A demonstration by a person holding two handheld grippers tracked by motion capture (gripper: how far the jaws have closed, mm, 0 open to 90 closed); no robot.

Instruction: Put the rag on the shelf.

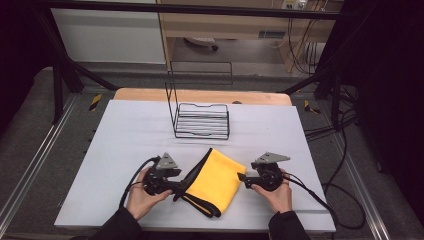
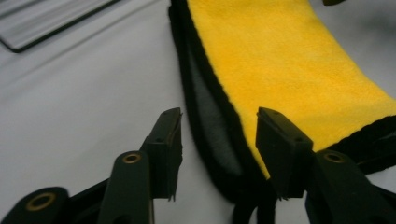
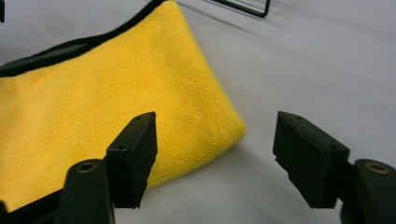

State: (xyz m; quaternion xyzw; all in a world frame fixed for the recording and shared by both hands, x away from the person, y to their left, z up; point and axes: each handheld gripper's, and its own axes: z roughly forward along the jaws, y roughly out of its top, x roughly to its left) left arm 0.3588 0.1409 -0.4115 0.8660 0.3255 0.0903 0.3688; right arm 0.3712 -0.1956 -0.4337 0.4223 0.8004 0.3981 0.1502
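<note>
A folded yellow cloth [image 1: 215, 180] with black trim lies on the white table cover near the front edge. My left gripper [image 1: 181, 189] sits at the cloth's left side. In the left gripper view its jaws [image 2: 219, 140] stand apart, with the cloth's [image 2: 289, 60] black hem and grey underside between them and a gap on each side. My right gripper [image 1: 241, 177] is at the cloth's right edge. In the right gripper view its jaws [image 3: 215, 144] stand wide, and the rounded corner of the cloth [image 3: 93, 102] lies just ahead of the left jaw, apart from both pads.
A black wire rack [image 1: 202, 120] with a tall back frame stands at the middle rear of the white cover [image 1: 125, 140]; its edge also shows as a rack bar [image 2: 46, 32] and a rack corner [image 3: 247, 7]. Cables trail off the table's right side.
</note>
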